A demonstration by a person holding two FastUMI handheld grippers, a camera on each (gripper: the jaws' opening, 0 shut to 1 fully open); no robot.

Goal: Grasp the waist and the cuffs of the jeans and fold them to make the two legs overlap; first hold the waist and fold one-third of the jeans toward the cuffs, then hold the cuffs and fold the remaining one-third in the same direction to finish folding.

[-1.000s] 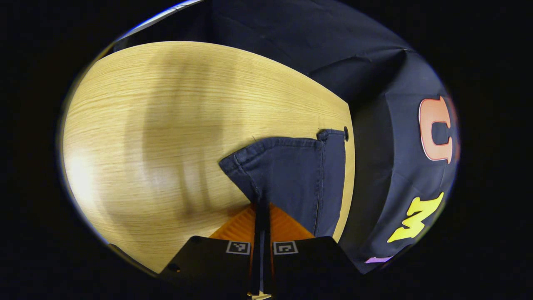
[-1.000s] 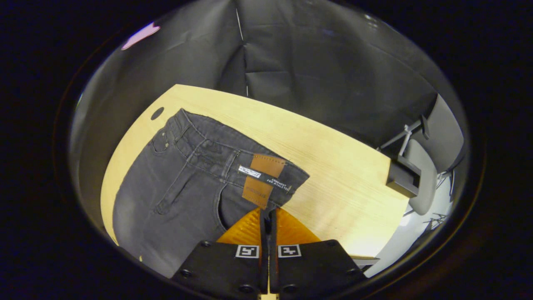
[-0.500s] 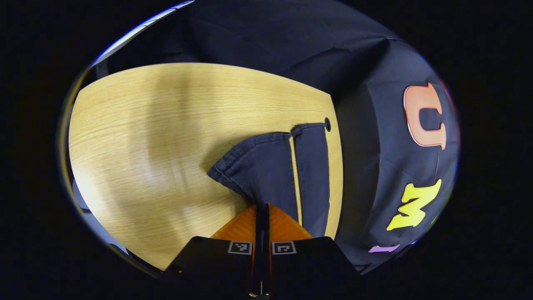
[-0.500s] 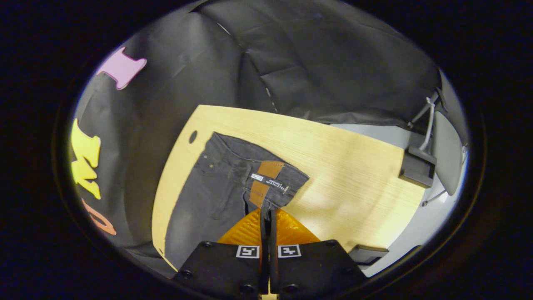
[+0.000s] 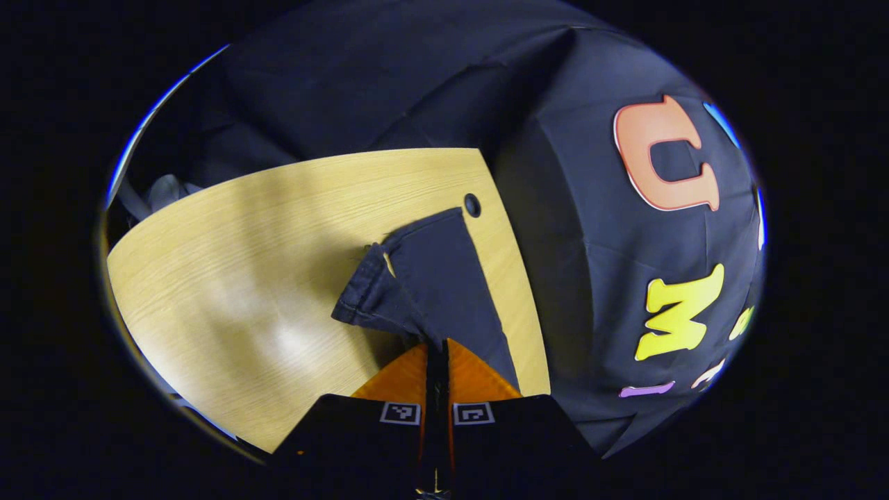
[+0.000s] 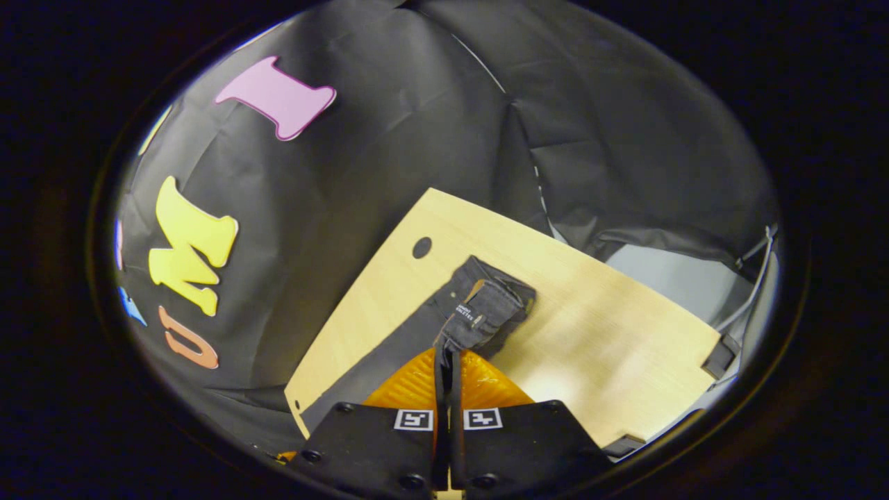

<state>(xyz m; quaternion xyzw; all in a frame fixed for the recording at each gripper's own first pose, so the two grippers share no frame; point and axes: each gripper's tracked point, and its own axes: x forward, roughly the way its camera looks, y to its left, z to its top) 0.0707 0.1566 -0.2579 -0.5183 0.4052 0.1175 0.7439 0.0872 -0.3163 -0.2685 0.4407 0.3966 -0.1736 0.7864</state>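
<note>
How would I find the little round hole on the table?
Start at the wooden table and follow it to the corner beside the black cloth wall. The hole sits just past the jeans, a small dark oval in pale wood.

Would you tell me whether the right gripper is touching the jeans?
Touching: in the right gripper view, the right gripper has its fingers closed on the jeans at the waist.

1. In the left gripper view, the jeans (image 5: 430, 285) hang from the left gripper (image 5: 436, 355) above the table (image 5: 243, 278).
2. The table's hole (image 5: 472, 205) lies just beyond the cuffs (image 5: 364, 288).
3. In the right gripper view, the waist (image 6: 486, 312) rises from the table (image 6: 611, 347) into the right gripper (image 6: 448, 357).
</note>
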